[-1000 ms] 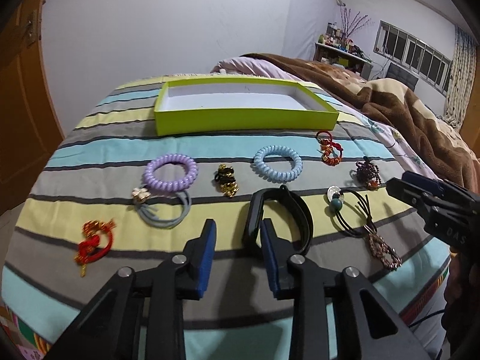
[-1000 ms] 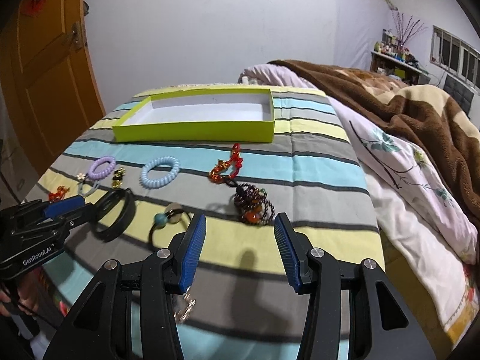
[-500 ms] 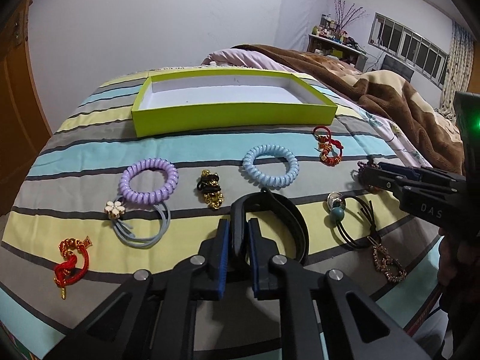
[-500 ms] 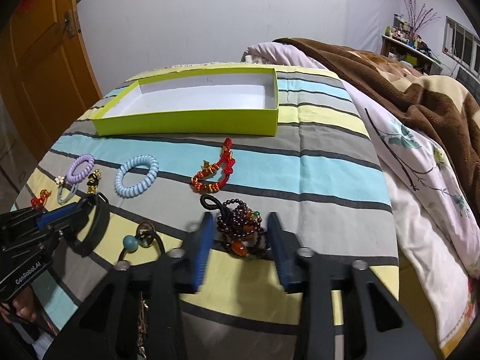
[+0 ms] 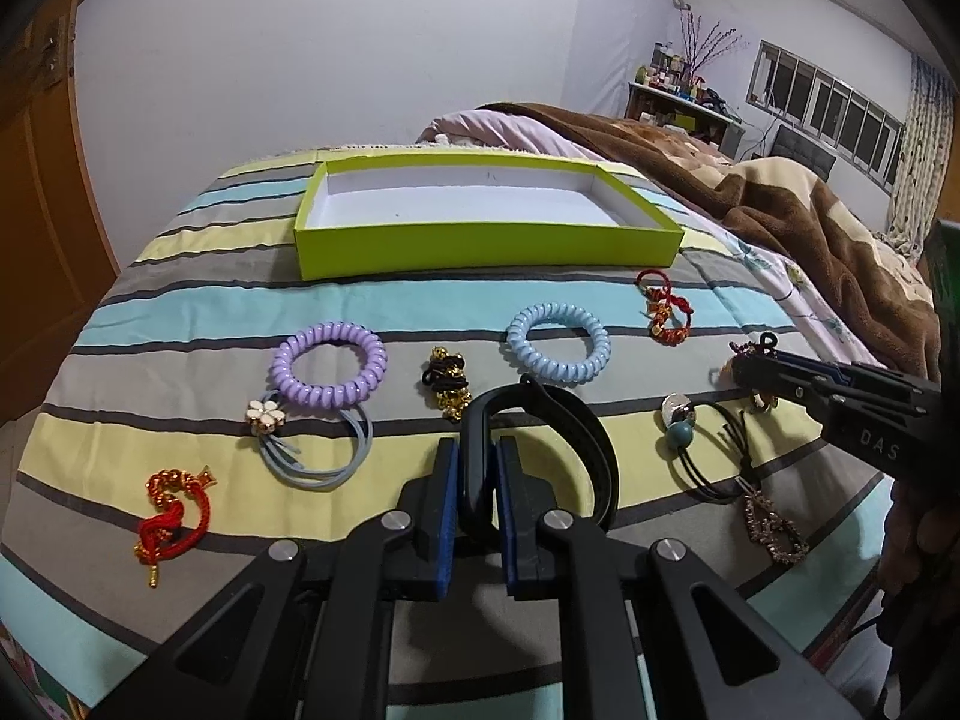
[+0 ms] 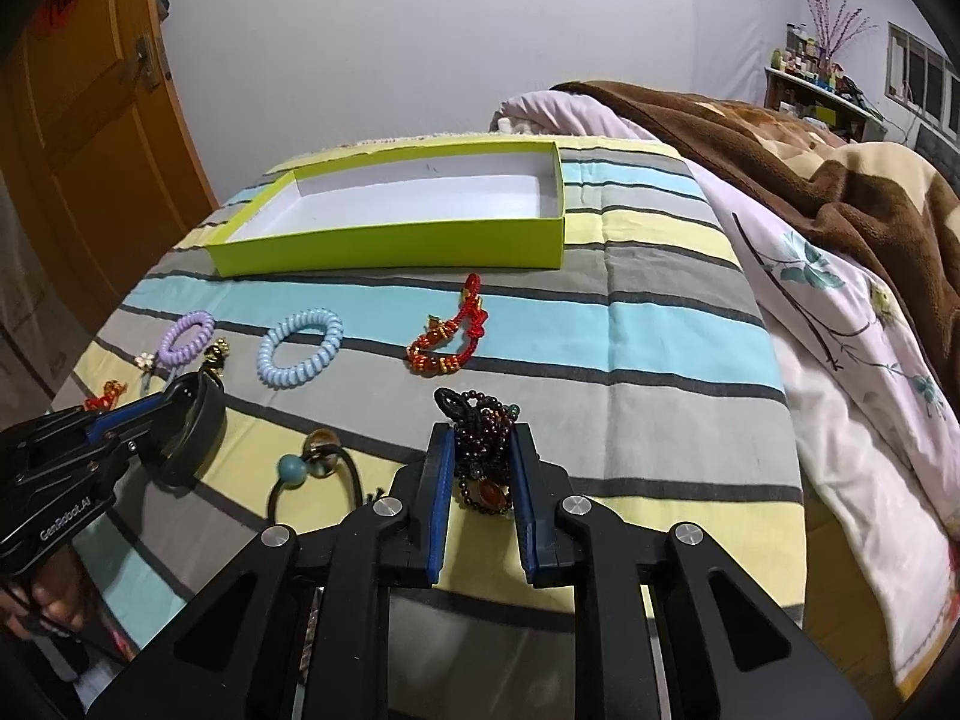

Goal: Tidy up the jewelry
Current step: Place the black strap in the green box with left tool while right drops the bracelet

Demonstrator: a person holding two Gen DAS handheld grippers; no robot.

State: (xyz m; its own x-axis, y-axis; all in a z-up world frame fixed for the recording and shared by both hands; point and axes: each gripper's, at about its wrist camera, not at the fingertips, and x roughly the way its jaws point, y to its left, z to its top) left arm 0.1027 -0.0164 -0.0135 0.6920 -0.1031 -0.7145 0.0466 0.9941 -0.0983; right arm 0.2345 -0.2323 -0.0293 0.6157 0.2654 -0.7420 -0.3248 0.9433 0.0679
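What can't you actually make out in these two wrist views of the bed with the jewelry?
- Dark beaded bracelet: its lower part sits between the closing right gripper fingers; in the left wrist view that gripper covers nearly all of it.
- Black band: near end hidden between the left gripper pads.
- Far shelf: items too small.
- Brown glittery pendant: shape unclear.

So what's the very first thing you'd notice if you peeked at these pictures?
Probably the bright lime-green box, empty and open, at the far end of the striped bedspread. In front of it lies a scatter of trinkets, with a purple spiral hair tie and a light blue spiral hair tie standing out. Nearest the cameras, the left gripper pinches a black band, and the right gripper is closing around a dark beaded bracelet.
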